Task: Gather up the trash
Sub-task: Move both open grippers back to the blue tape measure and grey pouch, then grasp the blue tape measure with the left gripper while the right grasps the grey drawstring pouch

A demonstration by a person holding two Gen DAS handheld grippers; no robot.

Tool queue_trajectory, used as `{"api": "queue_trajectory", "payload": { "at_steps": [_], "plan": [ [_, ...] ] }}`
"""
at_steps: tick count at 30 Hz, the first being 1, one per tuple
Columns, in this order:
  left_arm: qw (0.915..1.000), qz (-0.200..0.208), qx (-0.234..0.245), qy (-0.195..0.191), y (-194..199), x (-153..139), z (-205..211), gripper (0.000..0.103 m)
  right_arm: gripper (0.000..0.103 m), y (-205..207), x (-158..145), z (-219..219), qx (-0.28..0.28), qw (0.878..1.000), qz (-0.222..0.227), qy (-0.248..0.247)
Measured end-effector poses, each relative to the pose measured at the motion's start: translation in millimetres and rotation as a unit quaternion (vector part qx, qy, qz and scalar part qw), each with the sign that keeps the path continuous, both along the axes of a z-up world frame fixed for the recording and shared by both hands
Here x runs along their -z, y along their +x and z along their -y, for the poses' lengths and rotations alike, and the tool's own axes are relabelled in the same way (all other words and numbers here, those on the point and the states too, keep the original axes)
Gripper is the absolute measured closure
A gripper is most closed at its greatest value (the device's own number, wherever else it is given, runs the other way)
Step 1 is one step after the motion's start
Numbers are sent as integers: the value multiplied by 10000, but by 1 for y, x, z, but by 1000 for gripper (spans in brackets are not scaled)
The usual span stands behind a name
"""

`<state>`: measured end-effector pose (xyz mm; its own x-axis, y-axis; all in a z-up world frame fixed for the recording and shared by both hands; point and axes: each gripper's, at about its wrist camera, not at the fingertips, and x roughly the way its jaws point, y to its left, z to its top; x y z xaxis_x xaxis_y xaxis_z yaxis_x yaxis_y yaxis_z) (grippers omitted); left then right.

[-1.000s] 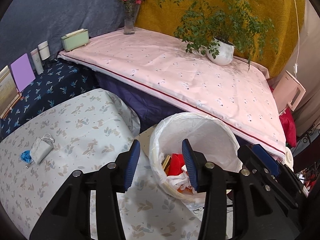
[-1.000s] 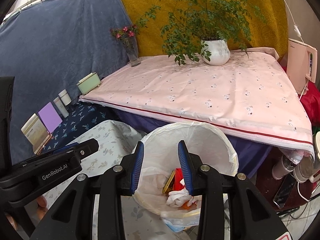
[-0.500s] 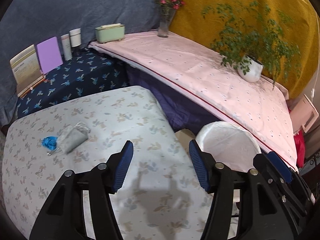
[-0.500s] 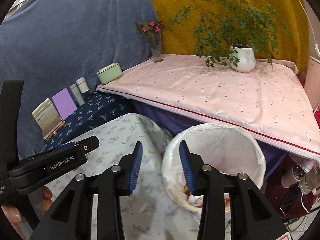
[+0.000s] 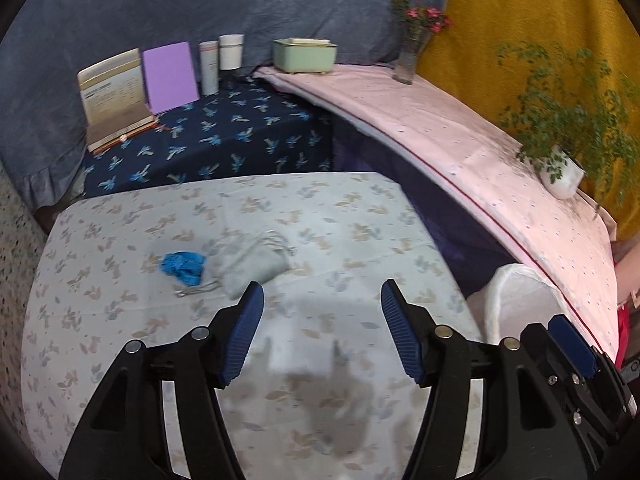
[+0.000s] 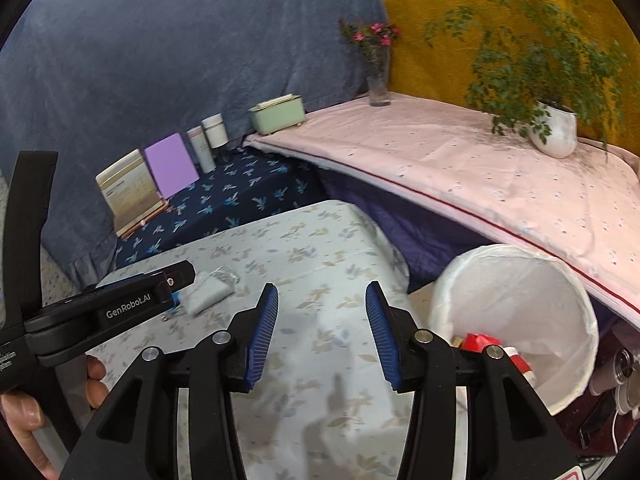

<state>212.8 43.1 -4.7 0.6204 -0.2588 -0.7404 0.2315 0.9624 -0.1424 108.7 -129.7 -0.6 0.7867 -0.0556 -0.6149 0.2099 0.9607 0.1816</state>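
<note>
Trash: grey pouch (image 5: 250, 266) touching blue wad (image 5: 183, 267) on floral surface (image 5: 340, 216). Left claw (image 5: 322, 334) opening, empty; right claw (image 6: 322, 334) apart, empty. Bin (image 6: 516, 280) at right.

desk (image 5: 360, 216): matt printed cloth | pouch (image 5: 248, 268): grey woven cloth | bin liner (image 6: 520, 280): thin white plastic | gripper pads (image 6: 264, 332): ribbed blue rubber

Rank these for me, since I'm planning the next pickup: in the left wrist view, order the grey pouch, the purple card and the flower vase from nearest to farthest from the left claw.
1. Grey pouch: on the floral cloth, just beyond the left claw, slightly left.
2. Purple card: standing at the back left, on the dark blue cloth.
3. Flower vase: far back right, on the pink cloth.
</note>
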Motion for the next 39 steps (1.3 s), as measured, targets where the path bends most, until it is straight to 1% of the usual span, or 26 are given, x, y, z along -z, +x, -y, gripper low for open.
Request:
{"api": "queue_trajectory", "payload": {
  "at_steps": [7, 14, 16, 18, 19, 21, 23, 33, 39],
  "plan": [
    [9985, -188, -511, 16, 22, 22, -61, 44, 58, 29, 12, -48, -457, 9988, -188, -69],
    [9949, -389, -929, 46, 45, 44, -112, 43, 58, 65, 35, -98, -922, 9947, -450, -98],
    [9937, -442, -1028, 57, 50, 49, -122, 36, 58, 76, 44, -110, -1030, 9932, -537, -85],
    [9924, -484, -1128, 48, 57, 55, -132, 34, 58, 86, 52, -120, -1117, 9918, -620, -63],
    [9920, -506, -1151, 53, 60, 58, -136, 34, 57, 90, 56, -123, -1151, 9912, -654, -57],
    [9912, -572, -1196, 46, 67, 63, -141, 34, 51, 101, 64, -133, -1221, 9899, -723, -65],
    [9901, -641, -1247, 42, 75, 69, -147, 34, 50, 110, 72, -141, -1269, 9888, -778, -69],
    [9871, -884, -1333, -93, 108, 93, -157, 32, 49, 158, 109, -165, -1461, 9830, -1099, -138],
    [9868, -1028, -1242, -166, 122, 105, -151, 32, 49, 178, 124, -164, -1404, 9825, -1219, -118]
  ]
}}
